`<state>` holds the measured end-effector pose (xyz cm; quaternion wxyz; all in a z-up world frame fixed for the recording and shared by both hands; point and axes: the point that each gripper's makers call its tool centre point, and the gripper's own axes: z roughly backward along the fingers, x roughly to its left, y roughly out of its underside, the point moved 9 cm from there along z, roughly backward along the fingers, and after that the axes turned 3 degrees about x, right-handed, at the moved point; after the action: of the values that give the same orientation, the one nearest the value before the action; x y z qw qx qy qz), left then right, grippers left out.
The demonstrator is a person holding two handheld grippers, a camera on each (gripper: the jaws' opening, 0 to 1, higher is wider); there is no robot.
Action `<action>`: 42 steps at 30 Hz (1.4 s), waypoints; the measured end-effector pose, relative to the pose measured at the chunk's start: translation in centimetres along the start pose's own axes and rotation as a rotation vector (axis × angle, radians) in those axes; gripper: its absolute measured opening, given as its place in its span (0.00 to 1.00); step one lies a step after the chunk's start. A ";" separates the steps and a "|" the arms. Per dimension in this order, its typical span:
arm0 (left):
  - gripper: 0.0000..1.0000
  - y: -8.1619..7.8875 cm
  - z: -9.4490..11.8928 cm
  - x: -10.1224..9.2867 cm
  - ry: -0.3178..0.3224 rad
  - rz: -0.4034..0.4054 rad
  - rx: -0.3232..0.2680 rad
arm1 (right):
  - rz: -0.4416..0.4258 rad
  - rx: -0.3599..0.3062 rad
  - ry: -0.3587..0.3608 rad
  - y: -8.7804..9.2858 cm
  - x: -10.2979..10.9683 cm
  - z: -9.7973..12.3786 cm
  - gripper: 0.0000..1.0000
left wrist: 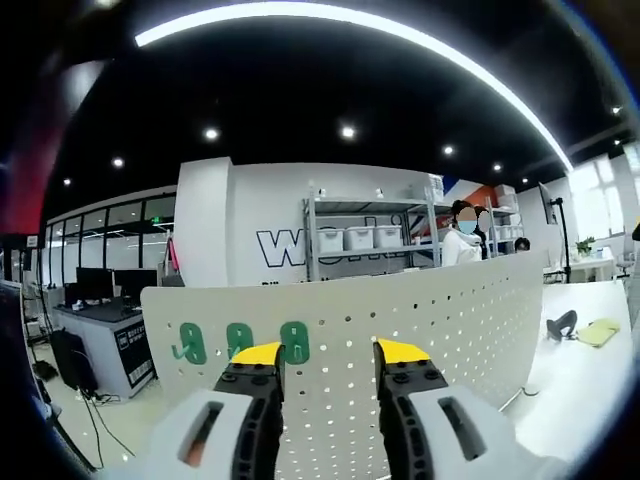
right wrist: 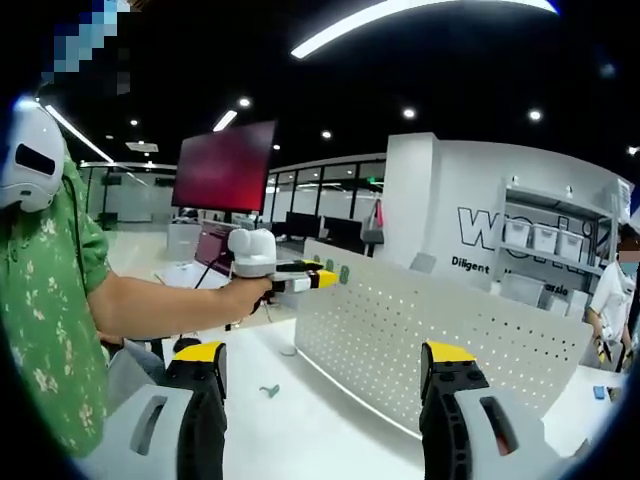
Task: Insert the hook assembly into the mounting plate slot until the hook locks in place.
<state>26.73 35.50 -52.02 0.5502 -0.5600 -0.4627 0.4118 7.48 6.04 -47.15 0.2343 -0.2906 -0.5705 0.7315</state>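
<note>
Left gripper view: the left gripper [left wrist: 328, 362] is held level and aimed squarely at the white perforated mounting plate [left wrist: 440, 320], which stands upright on the white table [left wrist: 580, 385]. Its yellow-tipped jaws are spread apart, with nothing between them. Three green hooks [left wrist: 240, 341] are seen hanging in a row on the plate's upper left, the rightmost just beside the left jaw tip.

Right gripper view: the right gripper [right wrist: 325, 362] is carried lower and farther back, jaws wide apart and empty. The left gripper [right wrist: 322, 278] is seen from the side, grasped in a person's hand [right wrist: 248, 292] at the end of an outstretched forearm, its tips brought close to the plate's upper corner [right wrist: 335, 262]. A small green piece [right wrist: 269, 390] lies on the table before the plate.
</note>
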 end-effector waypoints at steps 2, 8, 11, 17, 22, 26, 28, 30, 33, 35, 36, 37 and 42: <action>0.37 0.0 0.6 -0.1 0.004 -0.003 0.001 | 0.002 0.001 -0.006 0.0 0.2 -0.1 0.81; 0.39 0.1 2.2 0.1 0.011 0.004 0.007 | 0.007 -0.002 -0.018 -0.2 0.6 -0.2 0.82; 0.40 0.4 3.3 -0.1 0.018 0.001 0.011 | 0.009 -0.002 -0.023 -0.2 0.8 -0.3 0.82; 0.40 1.4 5.2 -0.3 0.030 0.003 0.035 | 0.000 0.008 -0.027 0.4 1.2 -0.3 0.82; 0.40 2.6 6.6 -0.2 0.033 0.005 0.061 | -0.013 0.035 -0.029 1.6 1.4 -0.7 0.82; 0.40 3.5 7.8 0.0 0.030 0.003 0.083 | -0.022 0.050 -0.030 2.4 1.5 -1.2 0.82; 0.40 3.9 8.3 0.0 0.031 0.004 0.092 | -0.026 0.063 -0.030 2.9 1.5 -1.5 0.82; 0.40 4.4 8.8 0.0 0.032 0.005 0.104 | -0.032 0.073 -0.037 3.5 1.6 -1.9 0.82; 0.40 4.9 9.5 0.0 0.031 0.010 0.120 | -0.048 0.077 -0.048 4.1 1.7 -2.5 0.82; 0.40 5.3 9.8 0.0 0.031 0.012 0.127 | -0.061 0.081 -0.055 4.5 1.7 -2.8 0.81; 0.40 5.3 10.0 -0.1 0.031 0.013 0.128 | -0.064 0.082 -0.057 4.7 1.7 -2.9 0.81; 0.40 5.4 10.2 -0.2 0.032 0.014 0.131 | -0.074 0.086 -0.060 5.0 1.7 -3.1 0.81; 0.40 6.8 11.2 -0.5 0.035 0.024 0.160 | -0.097 0.110 -0.062 6.4 1.5 -3.8 0.81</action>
<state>16.14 37.88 -59.50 0.5962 -0.5271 -0.4116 0.4442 8.94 8.19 -54.27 0.2673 -0.2264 -0.5497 0.7584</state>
